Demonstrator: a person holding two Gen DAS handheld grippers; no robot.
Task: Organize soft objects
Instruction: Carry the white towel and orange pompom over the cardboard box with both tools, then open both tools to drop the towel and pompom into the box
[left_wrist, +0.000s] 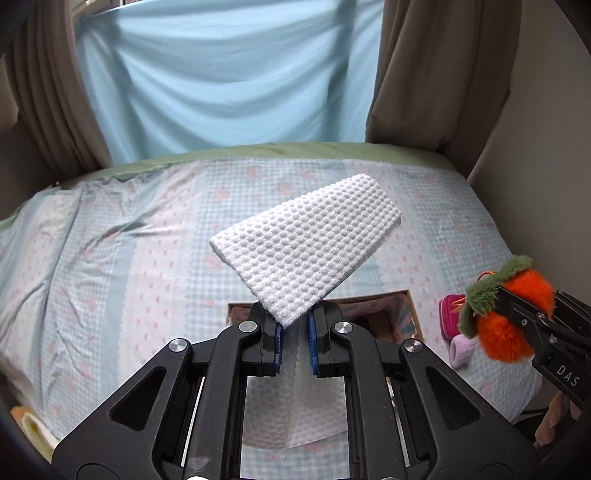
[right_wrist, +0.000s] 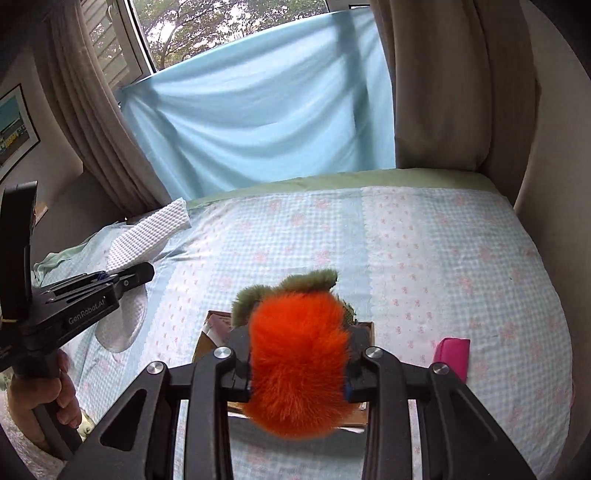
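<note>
Low in the frame, right tongs (right_wrist: 299, 373) squeeze a light, squashy orange plush (right_wrist: 299, 365) mid-body; left tongs (left_wrist: 294, 334) pinch a limp folded white waffle cloth (left_wrist: 306, 243) by its corner, above the bed's cardboard box (left_wrist: 402, 314)

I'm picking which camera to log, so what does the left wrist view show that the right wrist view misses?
Only the left wrist view: a small pale pink soft roll beside the pink pouch. Only the right wrist view: the window with trees, a framed picture. Both: the white waffle-textured cloth in the left gripper, the orange fluffy plush with green leaves in the right gripper, and the cardboard box.
</note>
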